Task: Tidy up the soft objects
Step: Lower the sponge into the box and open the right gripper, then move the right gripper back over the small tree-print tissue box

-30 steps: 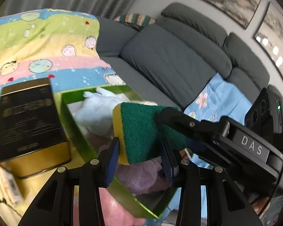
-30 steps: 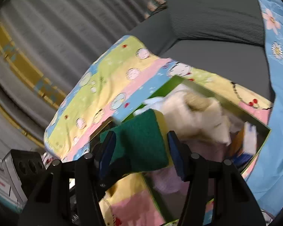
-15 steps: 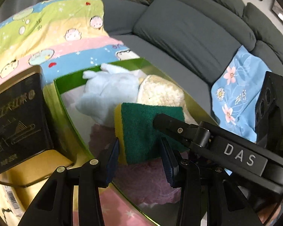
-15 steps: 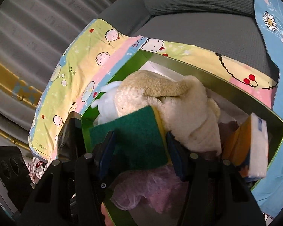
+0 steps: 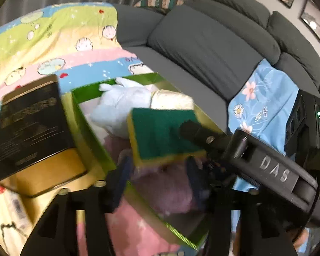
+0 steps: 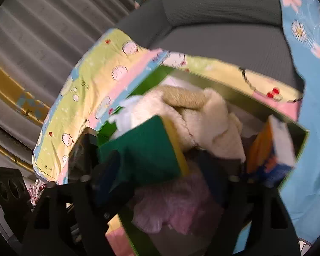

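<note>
Both hand-held grippers, left (image 5: 157, 170) and right (image 6: 160, 177), had jaws just opening, apart, pads off sponge (image 5: 162, 134). Sponge sat in green box (image 5: 89, 117), on pink cloth (image 5: 168, 187), near plush toy (image 5: 121, 106).

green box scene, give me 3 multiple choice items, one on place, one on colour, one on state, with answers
1. Where does the black and gold tin lie?
A. inside the green box
B. outside the green box, beside its wall
C. on the sofa back

2. What colour is the sponge's scouring face?
A. dark green
B. red
C. white

3. How do the left gripper's jaws stand?
A. clamped on the tin
B. apart, not pressing the sponge
C. clamped on the plush

Answers: 1 B, the tin rests on the cartoon sheet. 2 A, green over yellow. 3 B, gaps show; jaws have just been opening.
</note>
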`<act>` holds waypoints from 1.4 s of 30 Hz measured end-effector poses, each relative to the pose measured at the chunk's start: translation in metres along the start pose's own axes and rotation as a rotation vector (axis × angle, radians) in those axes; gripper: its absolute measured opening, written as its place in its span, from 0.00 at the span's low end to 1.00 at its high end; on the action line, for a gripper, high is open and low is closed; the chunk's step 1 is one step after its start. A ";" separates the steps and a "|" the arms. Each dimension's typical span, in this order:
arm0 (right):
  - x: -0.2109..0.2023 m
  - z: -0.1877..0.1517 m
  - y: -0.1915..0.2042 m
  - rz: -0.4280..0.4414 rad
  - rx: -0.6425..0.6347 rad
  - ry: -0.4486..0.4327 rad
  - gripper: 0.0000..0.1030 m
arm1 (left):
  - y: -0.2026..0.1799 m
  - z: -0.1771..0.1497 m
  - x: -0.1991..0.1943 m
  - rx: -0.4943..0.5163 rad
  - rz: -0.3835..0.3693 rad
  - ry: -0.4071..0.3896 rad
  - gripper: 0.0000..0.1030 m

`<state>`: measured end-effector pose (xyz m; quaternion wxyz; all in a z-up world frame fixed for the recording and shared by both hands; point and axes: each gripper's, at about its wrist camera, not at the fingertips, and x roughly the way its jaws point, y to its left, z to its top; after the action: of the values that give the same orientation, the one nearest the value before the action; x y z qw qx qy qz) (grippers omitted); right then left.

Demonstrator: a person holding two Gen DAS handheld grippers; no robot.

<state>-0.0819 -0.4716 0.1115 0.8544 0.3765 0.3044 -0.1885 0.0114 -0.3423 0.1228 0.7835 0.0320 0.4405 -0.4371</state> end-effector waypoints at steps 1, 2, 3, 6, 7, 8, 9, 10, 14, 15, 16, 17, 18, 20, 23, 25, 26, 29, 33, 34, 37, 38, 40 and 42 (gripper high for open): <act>-0.008 -0.002 0.004 0.001 -0.012 -0.023 0.83 | -0.001 -0.003 -0.009 0.006 0.001 -0.015 0.69; -0.017 -0.004 0.008 0.004 -0.026 -0.044 0.87 | -0.002 -0.007 -0.020 0.013 0.005 -0.038 0.69; -0.026 -0.006 0.012 0.001 -0.038 -0.064 0.92 | -0.003 -0.010 -0.028 0.017 0.006 -0.055 0.69; -0.045 -0.015 0.024 -0.054 -0.112 -0.110 0.95 | 0.001 -0.022 -0.055 0.014 0.006 -0.091 0.78; -0.049 -0.018 0.027 -0.073 -0.130 -0.120 0.96 | 0.003 -0.025 -0.062 0.010 0.009 -0.104 0.80; -0.054 -0.021 0.030 -0.094 -0.145 -0.129 0.97 | 0.008 -0.031 -0.072 -0.001 0.016 -0.123 0.80; -0.057 -0.024 0.032 -0.104 -0.152 -0.129 0.98 | 0.012 -0.036 -0.081 -0.013 0.021 -0.133 0.80; -0.060 -0.027 0.034 -0.110 -0.161 -0.127 0.98 | 0.017 -0.039 -0.087 -0.025 0.026 -0.138 0.80; -0.065 -0.041 0.043 -0.108 -0.192 -0.110 0.98 | 0.040 -0.060 -0.115 -0.064 0.090 -0.149 0.81; -0.065 -0.045 0.047 -0.107 -0.204 -0.103 0.98 | 0.047 -0.066 -0.121 -0.080 0.110 -0.157 0.81; -0.066 -0.049 0.051 -0.105 -0.215 -0.097 0.98 | 0.054 -0.072 -0.128 -0.099 0.127 -0.164 0.81; -0.065 -0.054 0.057 -0.101 -0.231 -0.083 0.98 | 0.064 -0.079 -0.135 -0.124 0.150 -0.167 0.81; -0.064 -0.058 0.061 -0.095 -0.240 -0.071 0.98 | 0.072 -0.086 -0.140 -0.143 0.171 -0.166 0.81; -0.061 -0.068 0.069 -0.068 -0.249 -0.042 0.98 | 0.090 -0.103 -0.152 -0.190 0.211 -0.166 0.81; -0.051 -0.084 0.086 -0.016 -0.271 0.021 0.98 | 0.118 -0.129 -0.168 -0.266 0.274 -0.166 0.81; -0.042 -0.095 0.098 0.009 -0.298 0.054 0.97 | 0.134 -0.145 -0.178 -0.310 0.306 -0.165 0.81; -0.035 -0.100 0.106 0.022 -0.312 0.075 0.97 | 0.146 -0.156 -0.183 -0.342 0.322 -0.162 0.81; -0.013 -0.116 0.126 0.076 -0.328 0.139 0.89 | 0.170 -0.178 -0.193 -0.420 0.339 -0.154 0.81; 0.033 -0.135 0.152 0.089 -0.339 0.232 0.73 | 0.191 -0.201 -0.199 -0.497 0.359 -0.133 0.81; 0.045 -0.139 0.159 0.077 -0.351 0.251 0.71 | 0.195 -0.206 -0.202 -0.506 0.365 -0.132 0.81; 0.074 -0.152 0.177 0.060 -0.395 0.291 0.64 | 0.199 -0.217 -0.210 -0.527 0.374 -0.141 0.81; 0.081 -0.155 0.181 0.056 -0.405 0.299 0.62 | 0.201 -0.220 -0.213 -0.532 0.372 -0.144 0.81; 0.094 -0.159 0.185 0.025 -0.422 0.311 0.58 | 0.203 -0.223 -0.216 -0.540 0.372 -0.149 0.81; 0.105 -0.162 0.188 -0.030 -0.431 0.304 0.46 | 0.205 -0.226 -0.220 -0.549 0.379 -0.150 0.81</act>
<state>0.0391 -0.2374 0.0553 0.8566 0.2050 0.4678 -0.0731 -0.0425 0.0266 0.0745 0.8603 -0.1311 0.4692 -0.1500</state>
